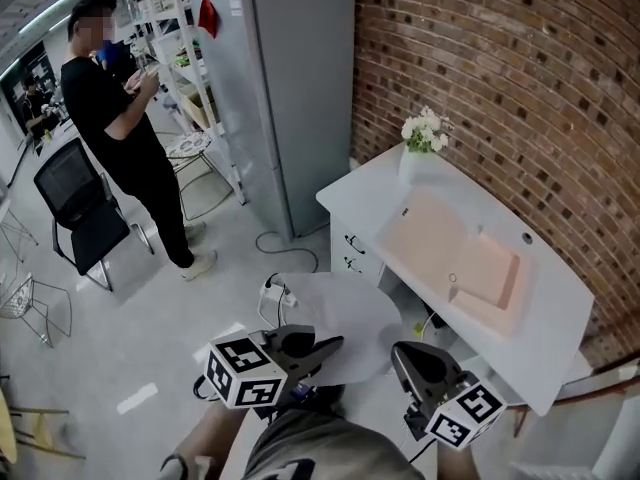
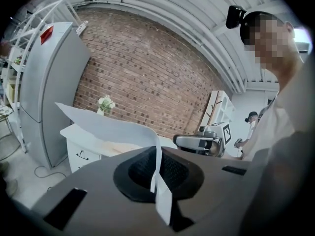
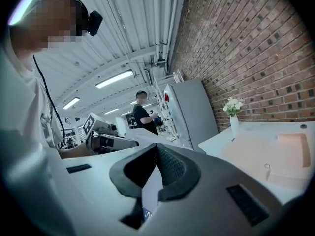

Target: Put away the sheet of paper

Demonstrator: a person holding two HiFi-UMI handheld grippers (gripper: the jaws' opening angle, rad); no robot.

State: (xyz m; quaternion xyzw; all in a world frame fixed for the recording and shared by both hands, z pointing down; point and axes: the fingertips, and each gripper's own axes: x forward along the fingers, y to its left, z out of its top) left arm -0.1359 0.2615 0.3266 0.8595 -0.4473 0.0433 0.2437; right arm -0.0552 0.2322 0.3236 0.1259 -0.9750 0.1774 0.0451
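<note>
My left gripper (image 1: 335, 346) is shut on the near edge of a white sheet of paper (image 1: 335, 318), which fans out forward over the floor toward the desk. In the left gripper view the paper (image 2: 108, 124) rises from between the pads (image 2: 174, 173) and curls away left. My right gripper (image 1: 400, 353) hovers just right of the sheet, jaws shut, with nothing seen between its tips (image 3: 157, 149). A white desk (image 1: 560, 318) with a pink mat (image 1: 460, 258) stands ahead on the right.
A vase of white flowers (image 1: 422, 138) sits at the desk's far end, with drawers (image 1: 355, 253) below. A grey fridge (image 1: 290, 98) stands by the brick wall. A person in black (image 1: 120, 128), a black chair (image 1: 80, 208) and a floor power strip (image 1: 272, 293) are on the left.
</note>
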